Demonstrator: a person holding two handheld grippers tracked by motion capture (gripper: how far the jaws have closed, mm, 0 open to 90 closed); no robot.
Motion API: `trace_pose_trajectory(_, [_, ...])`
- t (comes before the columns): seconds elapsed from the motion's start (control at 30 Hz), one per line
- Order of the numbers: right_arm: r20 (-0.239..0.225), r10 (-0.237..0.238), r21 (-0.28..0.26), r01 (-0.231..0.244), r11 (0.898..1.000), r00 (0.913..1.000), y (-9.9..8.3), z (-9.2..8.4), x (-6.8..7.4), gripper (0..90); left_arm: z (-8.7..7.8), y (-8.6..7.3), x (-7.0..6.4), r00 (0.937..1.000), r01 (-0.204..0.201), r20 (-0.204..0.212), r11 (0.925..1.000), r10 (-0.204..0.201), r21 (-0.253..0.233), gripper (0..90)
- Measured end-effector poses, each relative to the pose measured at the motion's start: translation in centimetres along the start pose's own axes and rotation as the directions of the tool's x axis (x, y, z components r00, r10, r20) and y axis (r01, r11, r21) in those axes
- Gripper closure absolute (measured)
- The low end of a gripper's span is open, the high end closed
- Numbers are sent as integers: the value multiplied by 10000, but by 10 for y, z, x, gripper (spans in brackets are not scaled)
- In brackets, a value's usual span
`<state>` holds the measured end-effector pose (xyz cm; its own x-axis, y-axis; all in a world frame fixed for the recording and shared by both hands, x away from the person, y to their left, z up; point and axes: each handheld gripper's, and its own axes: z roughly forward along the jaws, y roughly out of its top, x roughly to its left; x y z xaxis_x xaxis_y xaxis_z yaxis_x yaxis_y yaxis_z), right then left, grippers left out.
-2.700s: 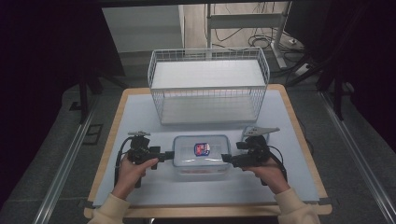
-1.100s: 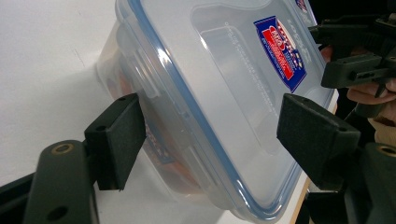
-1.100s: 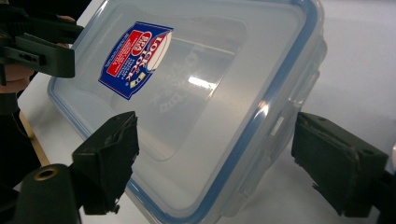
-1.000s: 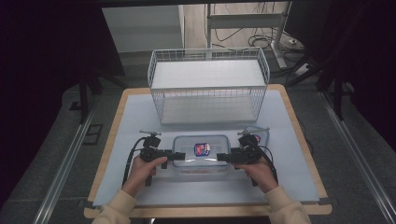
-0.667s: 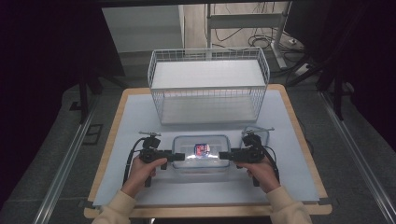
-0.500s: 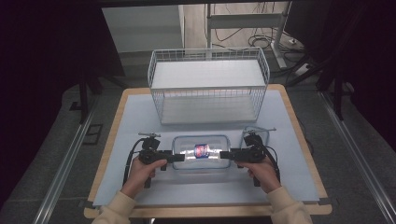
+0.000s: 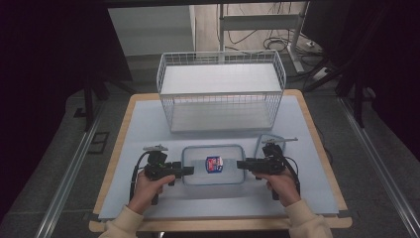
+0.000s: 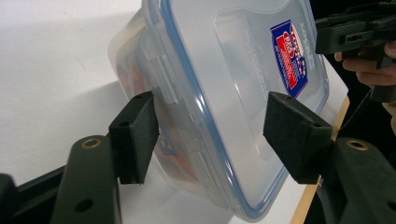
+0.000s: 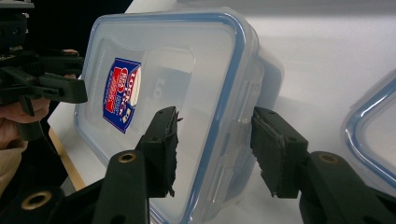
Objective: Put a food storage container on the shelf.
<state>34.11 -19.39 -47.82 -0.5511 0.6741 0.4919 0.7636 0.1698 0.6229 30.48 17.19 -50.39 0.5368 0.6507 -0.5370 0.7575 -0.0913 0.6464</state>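
Observation:
A clear plastic food box (image 7: 198, 174) with a blue-rimmed lid and a red and blue label lies flat near the table's front. My left gripper (image 7: 189, 170) is at its left short end and my right gripper (image 7: 240, 164) at its right short end. In the left gripper view the box (image 8: 233, 70) end sits between the left gripper's (image 8: 210, 135) jaws, which have just been closing; one pad (image 8: 135, 135) is at the side latch, the other stands off the lid. The right gripper (image 9: 212, 144) likewise straddles the box (image 9: 187, 84) edge, its jaws just closing, with small gaps showing.
A white wire basket (image 7: 221, 94) stands at the back of the table. A second clear, blue-rimmed lid or box (image 7: 267, 144) lies just behind my right gripper, also at the right of the right gripper view (image 9: 373, 140). The table's wooden edge (image 7: 218, 225) runs along the front.
Both grippers have moved in from beside the box to its two short ends. Over the last second the hands have stayed put there. The box has kept its place.

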Motion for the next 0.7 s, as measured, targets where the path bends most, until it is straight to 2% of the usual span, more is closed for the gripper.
trace_pose_trajectory(0.3, [-112,-97,-49,96,9999,9999,-2,-3,0,534,-3,-2,1,9998,149,119,9997,-147,-177,407])
trace_pose_trajectory(0.7, [-311,-241,166,247,9996,9992,-5,-3,-2,517,-4,-4,0,9999,78,106,9998,-76,-202,419])
